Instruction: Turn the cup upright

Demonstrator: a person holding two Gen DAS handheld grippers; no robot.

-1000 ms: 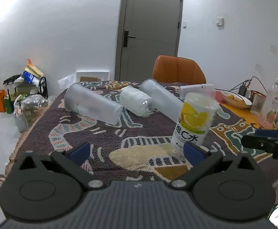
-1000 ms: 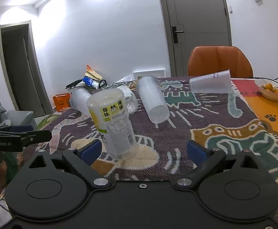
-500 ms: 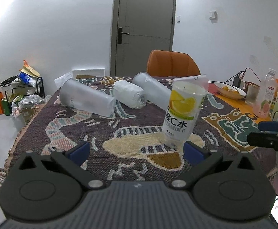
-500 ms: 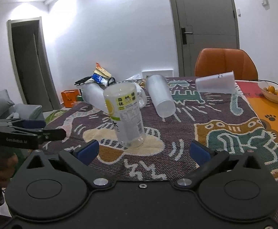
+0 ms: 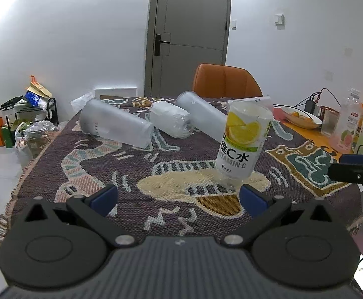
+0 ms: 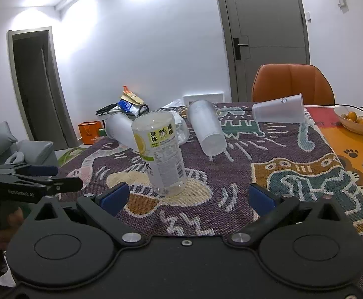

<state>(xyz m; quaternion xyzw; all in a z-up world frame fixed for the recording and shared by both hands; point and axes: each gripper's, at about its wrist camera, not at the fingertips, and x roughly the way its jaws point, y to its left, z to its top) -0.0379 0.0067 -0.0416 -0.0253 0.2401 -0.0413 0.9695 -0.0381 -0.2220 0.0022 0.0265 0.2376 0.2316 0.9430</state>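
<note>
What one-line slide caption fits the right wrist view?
Open right hand-held gripper faces an upright lemon-label cup on the patterned tablecloth, frosted cups lying behind.

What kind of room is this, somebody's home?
Most likely a room in a home, used for dining: a table under a patterned woven cloth, an orange chair pulled up to it, and a bowl of fruit at the edge.

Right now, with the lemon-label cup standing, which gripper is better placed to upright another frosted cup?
Probably the left gripper: its open fingers face the long frosted plastic cup lying straight ahead, while the open right gripper has the upright lemon-label cup in front.
</note>
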